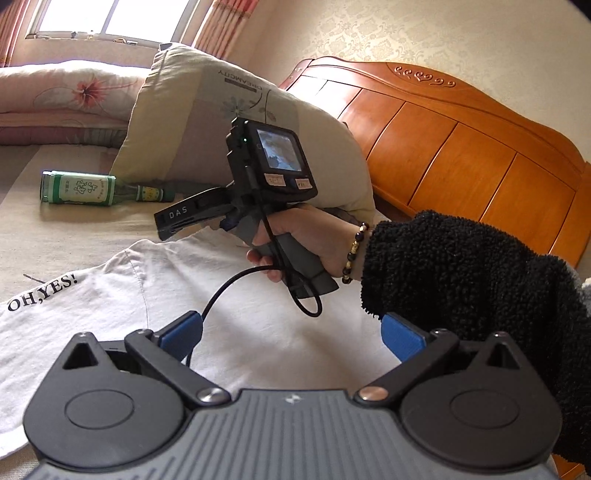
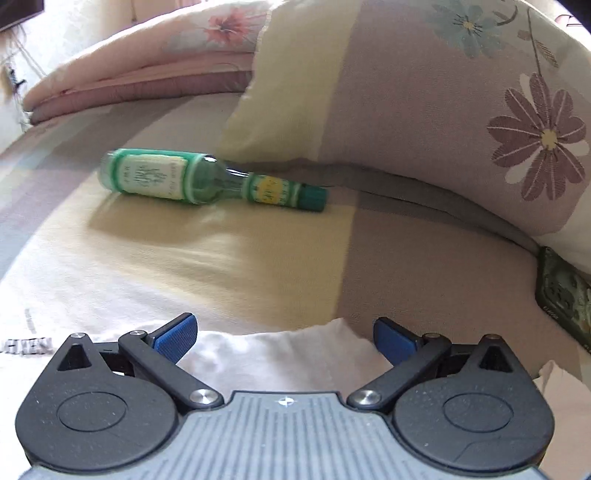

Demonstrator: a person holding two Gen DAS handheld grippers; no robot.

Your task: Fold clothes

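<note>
The left claw (image 1: 291,338) stands open, its blue pads (image 1: 183,334) wide apart above a white shirt (image 1: 255,291) spread on the bed (image 1: 66,236); nothing lies between the pads; the shirt bears the black words "OH,YES!" (image 1: 42,293) near its left part, and a seam runs down from the shoulder; in the left view the right claw (image 1: 173,221) points to the left over the shirt's far edge, held by a hand (image 1: 306,240) in a black fleece sleeve (image 1: 472,288) with a beaded bracelet (image 1: 356,251) at the wrist; from this side I cannot tell how its fingers stand; a small screen (image 1: 279,153) sits on top of that device and a black cable (image 1: 258,280) loops down from it toward the left claw; the right view settles the matter: the right claw (image 2: 284,338) is open too, blue pads (image 2: 177,336) apart, with a raised corner of the shirt (image 2: 295,354) lying just ahead of and between them, not pinched; beyond the shirt a green glass bottle (image 2: 207,179) lies on its side on the sheet, cap toward the right, just beside a large flowered pillow (image 2: 443,110); a folded pink quilt (image 2: 147,66) lies behind the bottle; a dark patterned thing (image 2: 563,295), too blurred to name, shows at the pillow's lower right; in the left view a wooden headboard (image 1: 461,147) stands behind the pillow (image 1: 207,122), and a bright window (image 1: 110,18) with pink curtains (image 1: 218,26) is at upper left.
</note>
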